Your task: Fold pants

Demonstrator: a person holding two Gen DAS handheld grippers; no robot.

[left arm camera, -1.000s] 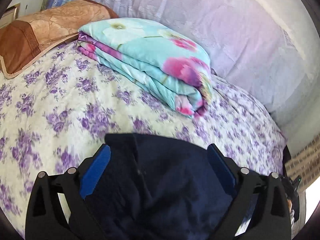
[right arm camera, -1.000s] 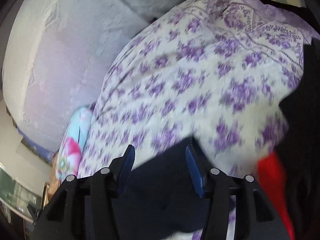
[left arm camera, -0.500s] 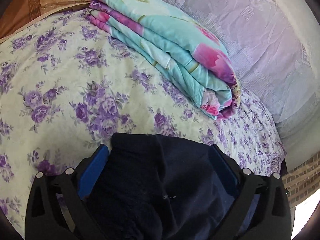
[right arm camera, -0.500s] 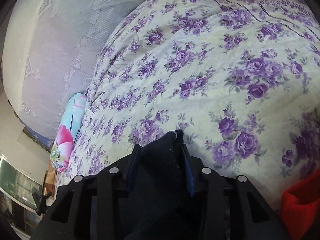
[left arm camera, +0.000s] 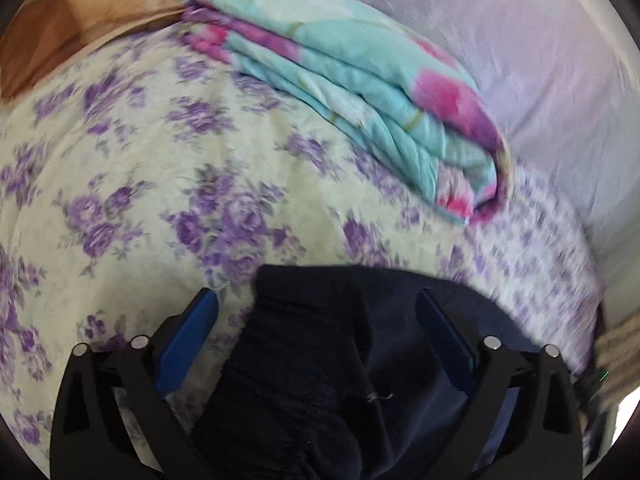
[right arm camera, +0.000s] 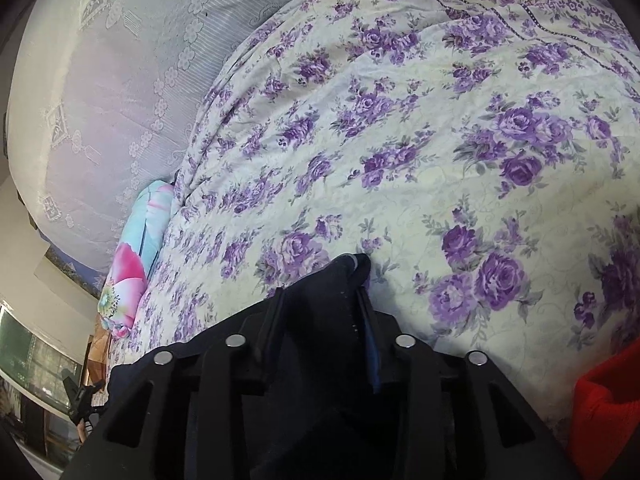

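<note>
The pants (left arm camera: pixel 332 352) are dark navy and lie on the purple-flowered bedspread (left arm camera: pixel 168 184). In the left wrist view their ribbed end sits between the blue pads of my left gripper (left arm camera: pixel 318 308), whose jaws stand wide apart around the cloth without pinching it. In the right wrist view my right gripper (right arm camera: pixel 320 292) is shut on a corner of the pants (right arm camera: pixel 340 280), which pokes out past the fingertips just above the bedspread (right arm camera: pixel 420 160).
A folded turquoise and pink quilt (left arm camera: pixel 360 92) lies at the far side of the bed, also seen in the right wrist view (right arm camera: pixel 136 256). A brown pillow (left arm camera: pixel 80 28) lies far left. A lace-covered pale wall (right arm camera: pixel 112 92) borders the bed. A red cloth (right arm camera: pixel 604 412) sits lower right.
My right gripper has closed on the corner of the pants and come down near the bedspread. My left gripper stays open over the cloth, its view shifting slightly.
</note>
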